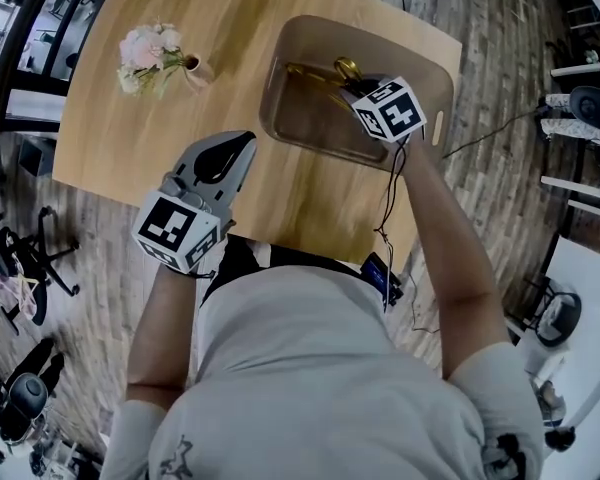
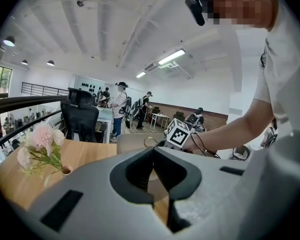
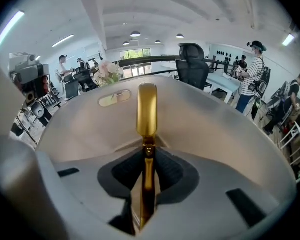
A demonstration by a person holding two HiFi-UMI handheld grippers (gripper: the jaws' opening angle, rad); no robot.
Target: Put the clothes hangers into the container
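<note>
the right gripper (image 3: 147, 151) is clamped on a gold clothes hanger (image 3: 147, 106), which hangs inside the walls of the container (image 1: 447, 78). the left gripper (image 1: 242, 146) hovers just off the container's left side, jaws pressed together on nothing. flowers (image 1: 145, 53) lie further left of the container.
</note>
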